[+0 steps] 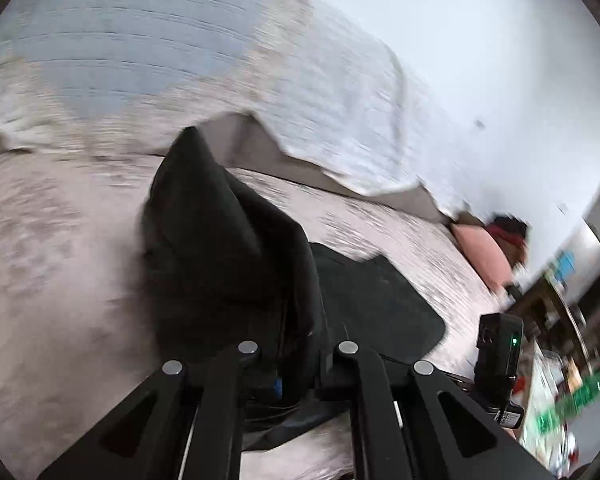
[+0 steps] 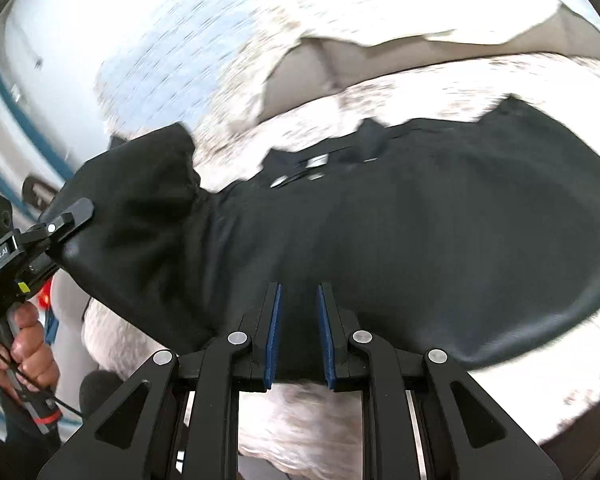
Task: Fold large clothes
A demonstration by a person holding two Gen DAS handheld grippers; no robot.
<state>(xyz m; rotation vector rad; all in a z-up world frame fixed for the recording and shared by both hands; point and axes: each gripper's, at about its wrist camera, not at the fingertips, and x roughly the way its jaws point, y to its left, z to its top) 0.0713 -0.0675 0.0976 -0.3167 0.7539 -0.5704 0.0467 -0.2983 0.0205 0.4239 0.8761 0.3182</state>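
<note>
Mid-fold, lift phase. Black garment (image 2: pixel 420 216) on a pale bedspread (image 2: pixel 308 412), one end raised. L gripper (image 2: pixel 66 220) clamped shut on that bunched end, seen at left of the R wrist view, a hand (image 2: pixel 30 344) on its handle. R gripper (image 2: pixel 298 332) nipping the near hem, blue pads (image 2: pixel 274 332) narrowly apart w/ cloth between. Long axis runs across the R view, lifted end pointing left (frames blurred). Next, I'd judge: carry both grips over, keep edges level, lay onto the flat half.
</note>
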